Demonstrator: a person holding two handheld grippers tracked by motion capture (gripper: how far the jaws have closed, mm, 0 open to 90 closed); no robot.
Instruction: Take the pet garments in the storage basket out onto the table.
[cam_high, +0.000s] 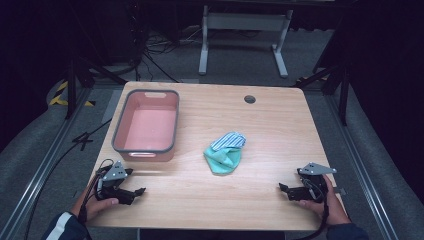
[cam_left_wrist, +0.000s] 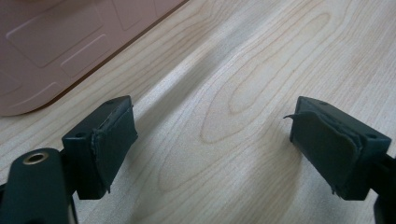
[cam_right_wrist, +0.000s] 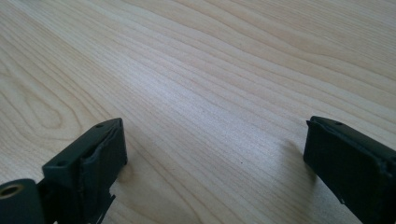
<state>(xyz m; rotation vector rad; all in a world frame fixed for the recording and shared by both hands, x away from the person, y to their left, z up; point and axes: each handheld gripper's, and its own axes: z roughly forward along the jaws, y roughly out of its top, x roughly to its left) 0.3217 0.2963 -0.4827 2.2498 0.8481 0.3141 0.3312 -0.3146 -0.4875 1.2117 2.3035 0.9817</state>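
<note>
The counter (cam_high: 280, 125) was pale blond wood with darker looping grain, and a small dark round hole (cam_high: 249, 99) sat near its far edge. The tub (cam_high: 118, 122) was salmon pink inside and out, with a grey rim. The bundled cloth (cam_high: 225, 155) was mint green at its lower part, while its upper fold (cam_high: 229, 140) carried thin blue and white stripes. The left gripper (cam_high: 139, 192) and the right gripper (cam_high: 283, 188) were black, each topped by a grey three-cornered plate. Their pads (cam_left_wrist: 114, 140) were matt dark grey-black. The person's sleeves (cam_high: 62, 227) were dark blue, the left with a white stripe. The floor (cam_high: 240, 55) was grey carpet, and yellow-and-black tape (cam_high: 60, 95) marked it at the left.
</note>
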